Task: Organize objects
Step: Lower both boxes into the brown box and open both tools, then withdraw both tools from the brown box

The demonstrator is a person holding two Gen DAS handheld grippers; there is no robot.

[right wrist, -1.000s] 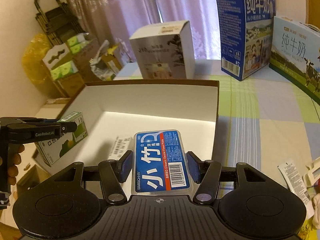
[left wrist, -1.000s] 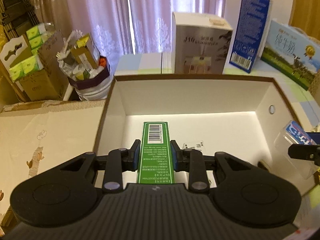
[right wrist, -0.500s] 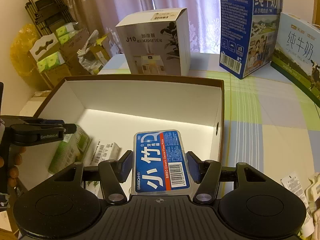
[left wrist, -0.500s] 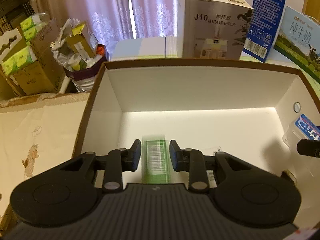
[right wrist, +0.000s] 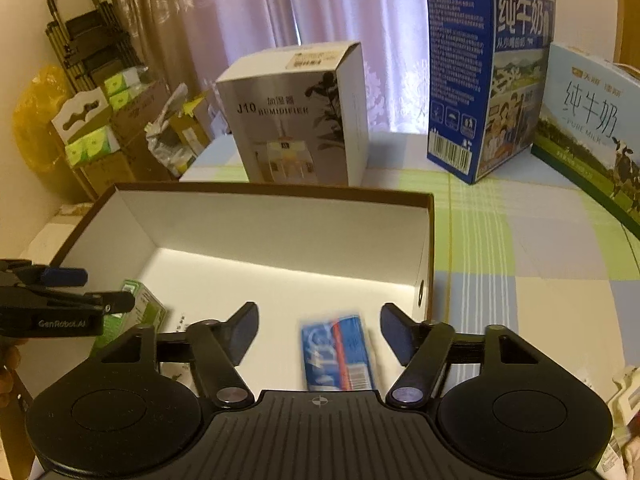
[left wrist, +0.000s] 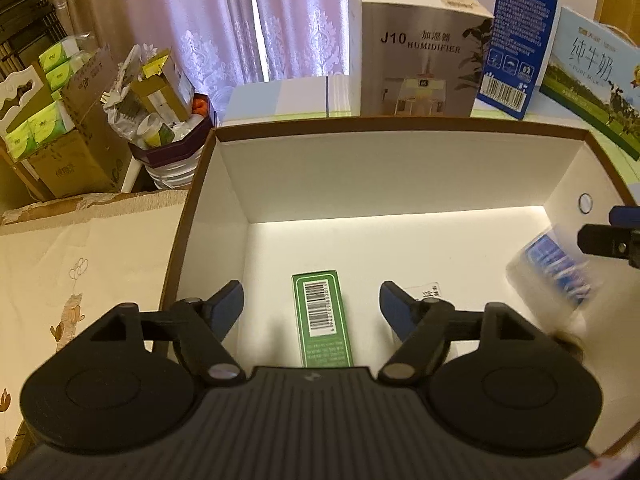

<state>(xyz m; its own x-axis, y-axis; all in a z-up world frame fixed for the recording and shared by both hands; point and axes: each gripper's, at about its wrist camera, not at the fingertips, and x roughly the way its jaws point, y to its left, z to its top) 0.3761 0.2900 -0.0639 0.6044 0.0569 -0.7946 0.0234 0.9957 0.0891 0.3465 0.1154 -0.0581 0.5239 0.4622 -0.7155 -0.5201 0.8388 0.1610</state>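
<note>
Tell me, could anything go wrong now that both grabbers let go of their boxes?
Maybe. The blue and red plastic floss case looks blurred below the open right gripper, so it may bounce or land crooked in the white cardboard box. The open left gripper hangs just over the green barcode carton; its fingers could nudge that carton when pulling away.

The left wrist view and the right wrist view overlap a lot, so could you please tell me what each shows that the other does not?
Only the left wrist view shows the barcode face of the green box lying flat in the tray, and the cream cloth beside the tray. Only the right wrist view shows the checked tablecloth, the milk cartons' fronts and the black rack. Both show the tray, the humidifier box, the green box, the blurred blue floss case, and both open grippers, left and right.
</note>
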